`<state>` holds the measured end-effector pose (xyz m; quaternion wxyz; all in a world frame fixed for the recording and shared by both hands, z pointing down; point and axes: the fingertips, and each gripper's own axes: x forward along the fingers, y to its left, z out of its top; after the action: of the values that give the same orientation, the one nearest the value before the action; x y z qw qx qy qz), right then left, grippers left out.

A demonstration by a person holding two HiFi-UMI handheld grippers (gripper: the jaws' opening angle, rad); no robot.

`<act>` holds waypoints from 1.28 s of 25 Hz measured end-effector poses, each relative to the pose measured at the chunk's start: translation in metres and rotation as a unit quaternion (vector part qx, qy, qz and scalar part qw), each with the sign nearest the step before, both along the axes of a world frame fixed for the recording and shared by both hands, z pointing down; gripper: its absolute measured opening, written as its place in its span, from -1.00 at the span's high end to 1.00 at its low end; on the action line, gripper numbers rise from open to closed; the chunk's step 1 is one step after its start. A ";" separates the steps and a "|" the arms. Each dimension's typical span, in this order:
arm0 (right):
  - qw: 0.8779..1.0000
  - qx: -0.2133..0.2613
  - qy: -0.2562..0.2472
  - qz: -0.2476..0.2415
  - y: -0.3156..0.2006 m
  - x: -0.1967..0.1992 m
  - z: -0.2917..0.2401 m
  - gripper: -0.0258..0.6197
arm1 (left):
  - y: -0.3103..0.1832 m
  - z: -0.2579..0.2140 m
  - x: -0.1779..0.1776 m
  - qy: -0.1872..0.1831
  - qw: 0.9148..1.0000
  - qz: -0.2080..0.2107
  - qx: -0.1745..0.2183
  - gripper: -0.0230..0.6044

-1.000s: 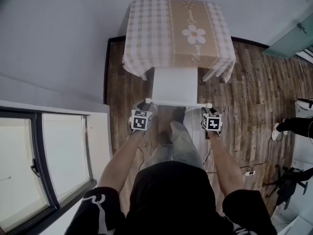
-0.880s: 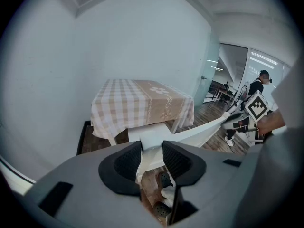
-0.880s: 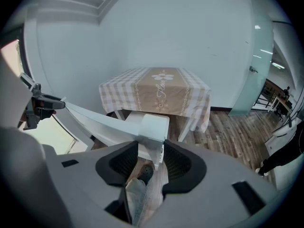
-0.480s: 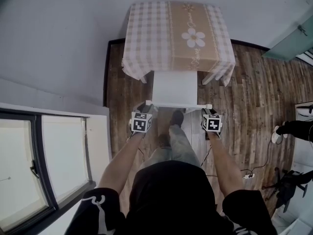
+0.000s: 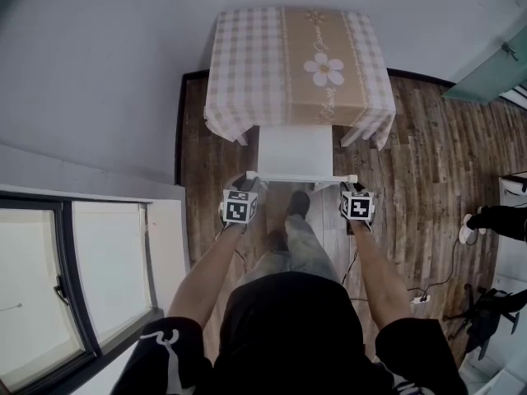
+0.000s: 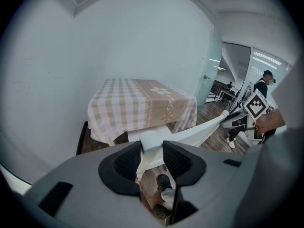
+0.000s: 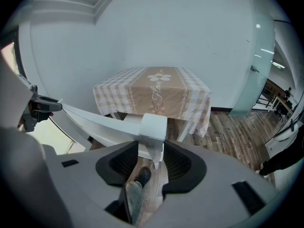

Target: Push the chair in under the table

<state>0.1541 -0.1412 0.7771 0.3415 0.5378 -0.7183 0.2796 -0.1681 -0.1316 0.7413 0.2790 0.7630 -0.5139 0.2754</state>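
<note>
A white chair stands with its seat partly under the table, which wears a beige checked cloth with a flower. Its top rail faces me. My left gripper is shut on the rail's left end post, which fills the gap between the black pads of the left gripper. Over at the rail's right corner, my right gripper is shut likewise, the right gripper holding the post between both pads. The table sits just beyond in both gripper views.
A grey wall runs behind and left of the table, with a window at my left. My own leg and shoe stand behind the chair. A bystander's legs and a floor cable with power strip are at right.
Both grippers have moved forward with the chair's backrest. Less of the seat shows in front of the tablecloth: the chair has slid further under the table.
</note>
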 end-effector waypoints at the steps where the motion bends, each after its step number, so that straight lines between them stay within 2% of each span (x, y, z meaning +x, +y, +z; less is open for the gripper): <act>1: 1.000 0.001 0.001 0.000 -0.002 0.001 0.000 0.38 | -0.002 0.000 0.001 0.000 1.000 0.000 -0.001 0.45; 32: 1.000 -0.017 0.009 -0.001 -0.061 0.009 0.001 0.38 | -0.055 0.000 0.008 -0.018 1.000 0.001 -0.013 0.44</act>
<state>0.1628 -0.2020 0.7777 0.3571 0.5333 -0.7113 0.2866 -0.1598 -0.1861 0.7415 0.2798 0.7549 -0.5141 0.2960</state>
